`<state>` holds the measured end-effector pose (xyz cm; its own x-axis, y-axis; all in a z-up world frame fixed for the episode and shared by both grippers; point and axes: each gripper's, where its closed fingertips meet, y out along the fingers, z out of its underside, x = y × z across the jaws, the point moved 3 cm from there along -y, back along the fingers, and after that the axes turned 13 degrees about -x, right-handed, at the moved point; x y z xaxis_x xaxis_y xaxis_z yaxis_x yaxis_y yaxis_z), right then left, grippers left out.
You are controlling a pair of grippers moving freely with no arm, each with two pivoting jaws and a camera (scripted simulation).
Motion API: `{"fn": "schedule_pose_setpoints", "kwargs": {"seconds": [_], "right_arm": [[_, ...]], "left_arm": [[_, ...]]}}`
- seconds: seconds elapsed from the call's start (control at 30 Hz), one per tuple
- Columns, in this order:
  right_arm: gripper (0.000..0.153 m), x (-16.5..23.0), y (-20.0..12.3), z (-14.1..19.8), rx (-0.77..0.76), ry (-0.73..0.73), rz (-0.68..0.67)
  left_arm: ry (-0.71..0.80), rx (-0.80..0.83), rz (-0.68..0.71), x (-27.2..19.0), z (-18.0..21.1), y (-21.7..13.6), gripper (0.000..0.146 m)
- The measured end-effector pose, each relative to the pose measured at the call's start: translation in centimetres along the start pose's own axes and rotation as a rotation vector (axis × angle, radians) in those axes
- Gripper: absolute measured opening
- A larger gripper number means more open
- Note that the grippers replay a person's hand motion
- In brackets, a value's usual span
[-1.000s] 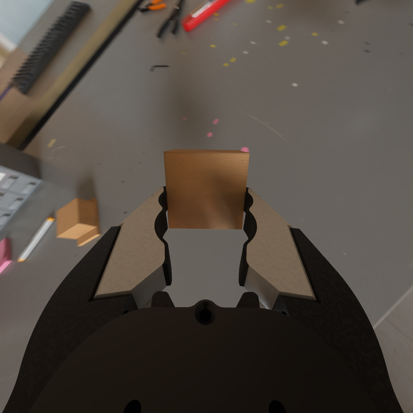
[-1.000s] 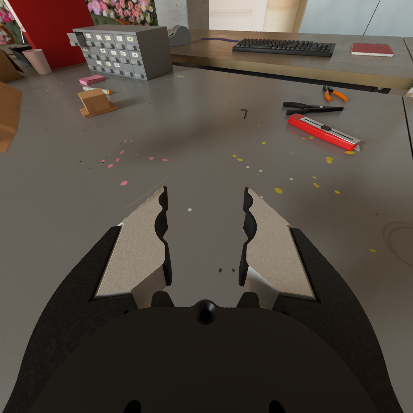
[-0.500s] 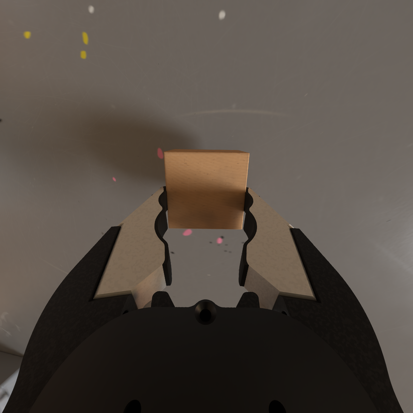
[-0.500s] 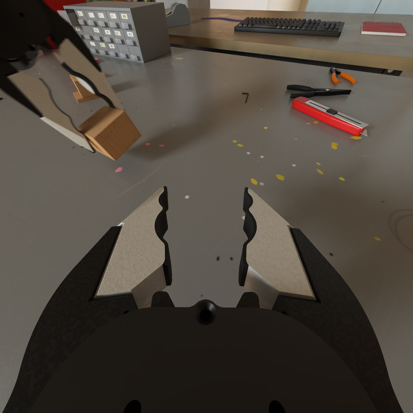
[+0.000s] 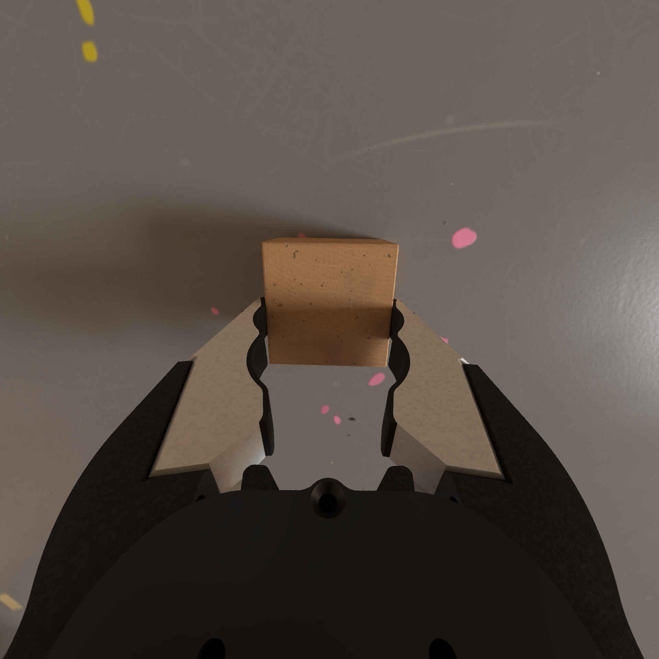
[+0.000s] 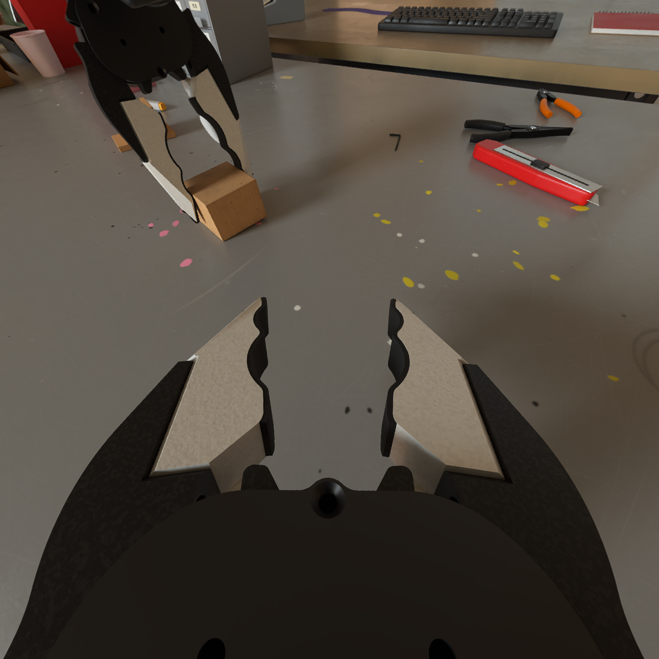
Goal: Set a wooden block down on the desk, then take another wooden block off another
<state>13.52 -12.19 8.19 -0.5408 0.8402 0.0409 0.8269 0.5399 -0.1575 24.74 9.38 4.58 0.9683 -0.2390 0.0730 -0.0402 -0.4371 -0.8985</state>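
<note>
My left gripper (image 5: 328,306) is shut on a wooden block (image 5: 328,285), gripping it by two opposite sides. In the right wrist view the left gripper (image 6: 219,190) points steeply down and holds the block (image 6: 231,203) at the grey desk (image 6: 321,231). Its lower edge is on or just above the surface; I cannot tell which. Behind the left gripper a flat wooden block (image 6: 121,143) lies on the desk, and whatever sits on it is mostly hidden. My right gripper (image 6: 327,303) is open and empty, low over the desk, nearer than the block and to its right.
A red utility knife (image 6: 535,174), black pliers (image 6: 517,130), orange-handled pliers (image 6: 560,107) and a small hex key (image 6: 396,141) lie at the right. A grey drawer cabinet (image 6: 242,39), a pink cup (image 6: 39,51) and a keyboard (image 6: 470,19) stand at the back.
My left gripper has swung in from the left and come down with the block until it is at the desk surface. My right gripper has crept slightly forward and stays open.
</note>
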Motion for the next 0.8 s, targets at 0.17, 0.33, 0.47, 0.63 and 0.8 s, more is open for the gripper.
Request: {"fn": "schedule_pose_setpoints", "kwargs": {"seconds": [0.17,0.33,0.47,0.63,0.8], "right_arm": [[0.068,-0.1,-0.1,-0.2,-0.002,0.006,-0.001],[0.068,-0.1,-0.2,-0.3,0.009,0.014,-0.014],[0.069,-0.2,-0.2,-0.5,0.006,0.011,-0.015],[0.069,0.2,0.0,-0.3,0.016,0.005,-0.021],[0.069,1.1,0.3,-0.2,0.034,-0.013,-0.039]], "left_arm": [[-0.114,-0.053,-0.089,-1.6,-0.4,-2.3,0.099],[-0.325,-0.363,-0.514,-4.8,-2.0,-8.1,0.098],[-0.495,-0.547,-0.924,-10.0,-1.4,-10.9,0.102],[-0.858,-0.638,-1.358,-16.7,1.0,-10.8,0.106],[-1.034,-0.74,-1.528,-21.9,0.8,-9.7,0.109]]}}
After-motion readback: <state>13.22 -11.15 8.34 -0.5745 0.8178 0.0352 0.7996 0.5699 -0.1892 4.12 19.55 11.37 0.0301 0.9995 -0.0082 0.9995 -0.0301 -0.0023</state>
